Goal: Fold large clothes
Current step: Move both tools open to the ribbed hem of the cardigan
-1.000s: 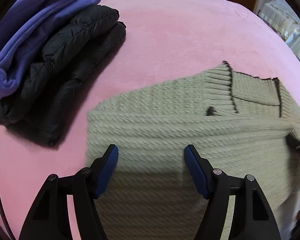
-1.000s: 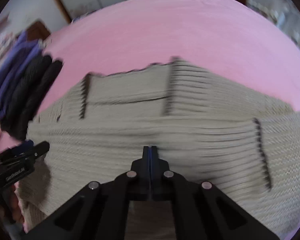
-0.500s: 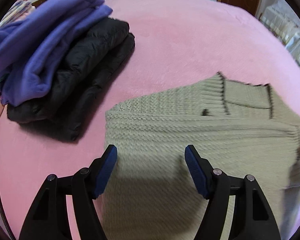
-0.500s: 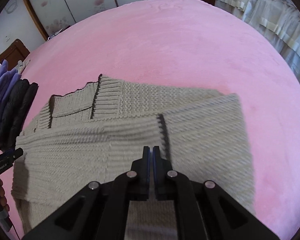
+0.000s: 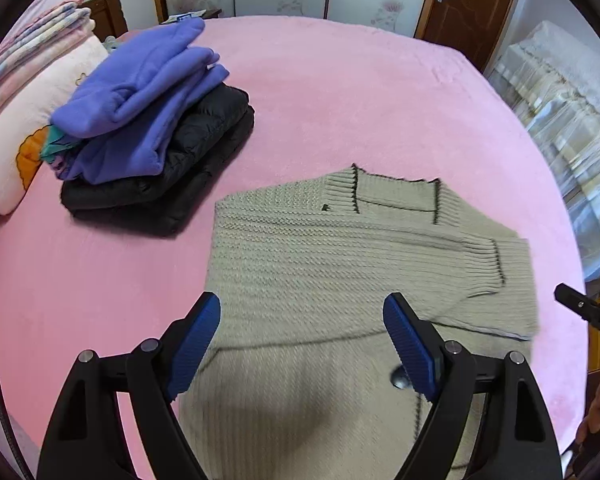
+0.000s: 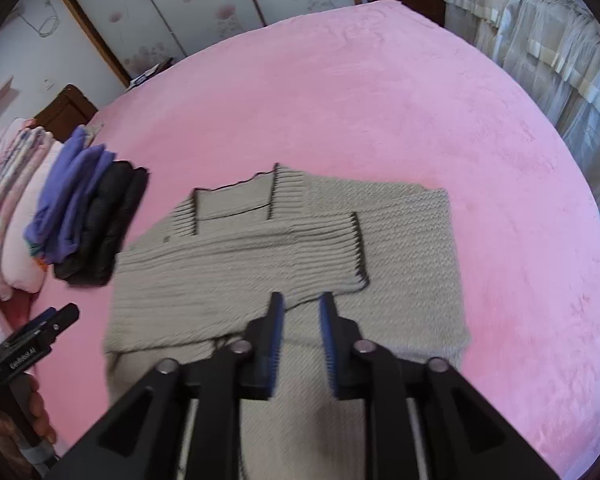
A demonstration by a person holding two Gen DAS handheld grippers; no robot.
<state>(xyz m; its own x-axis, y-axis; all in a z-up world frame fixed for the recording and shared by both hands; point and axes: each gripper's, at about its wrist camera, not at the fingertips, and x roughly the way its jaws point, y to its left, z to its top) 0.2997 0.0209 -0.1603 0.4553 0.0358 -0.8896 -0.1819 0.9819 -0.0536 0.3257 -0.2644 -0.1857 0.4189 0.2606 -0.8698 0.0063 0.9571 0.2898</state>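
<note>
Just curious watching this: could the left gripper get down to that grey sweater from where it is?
Probably yes. The left gripper is open above the grey sweater, which lies flat on the pink bed, with nothing between them.

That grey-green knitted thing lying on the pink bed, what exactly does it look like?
The sweater is a chunky, beige-grey cable knit with dark edging along its ribbed collar and cuff. It lies flat on the pink bedspread, partly folded, one sleeve laid across its body. Nothing grips it; a stack of folded clothes sits apart beside it.
</note>
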